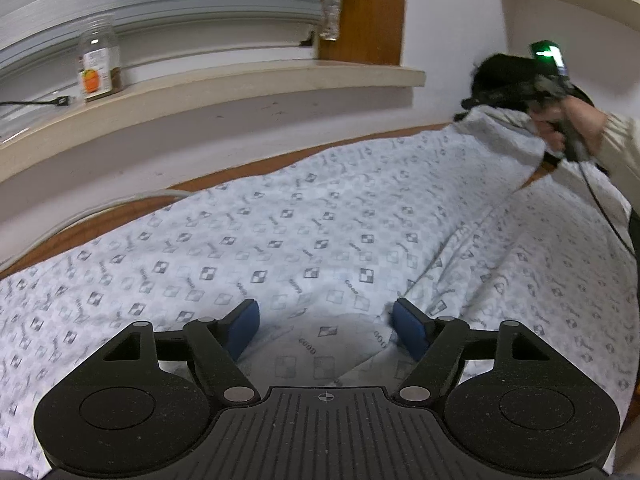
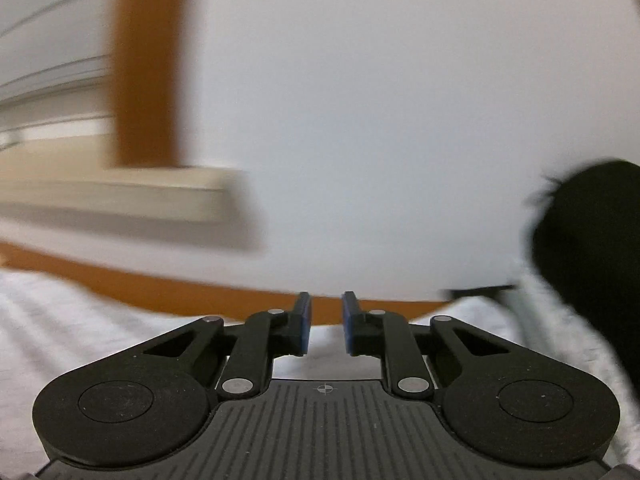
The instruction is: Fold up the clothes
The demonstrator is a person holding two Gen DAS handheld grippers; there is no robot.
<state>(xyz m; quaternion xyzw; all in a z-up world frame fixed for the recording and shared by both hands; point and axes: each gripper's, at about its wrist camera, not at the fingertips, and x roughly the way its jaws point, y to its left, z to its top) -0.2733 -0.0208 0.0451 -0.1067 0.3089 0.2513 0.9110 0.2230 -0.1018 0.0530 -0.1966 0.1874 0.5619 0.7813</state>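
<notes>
A white garment (image 1: 320, 240) printed with small grey squares lies spread over a wooden table (image 1: 120, 210). My left gripper (image 1: 326, 328) hovers low over its near part, open, its blue pads (image 1: 246, 326) wide apart on either side of a folded edge and not pressing it. At the far right a person's hand (image 1: 584, 124), blurred, holds the other tool by the garment's plain grey upper part (image 1: 504, 132). In the right wrist view my right gripper (image 2: 326, 322) stands over white cloth (image 2: 100, 320) with a narrow gap between its pads. The table shows through that gap and nothing is in it.
A black fuzzy object (image 1: 500, 76) (image 2: 584, 248) sits at the garment's far right end. A clear jar with an orange label (image 1: 98, 66) and a cable plug (image 1: 62, 100) rest on the window sill (image 1: 240, 80). Wall and a brown window frame (image 1: 364, 12) stand behind the table.
</notes>
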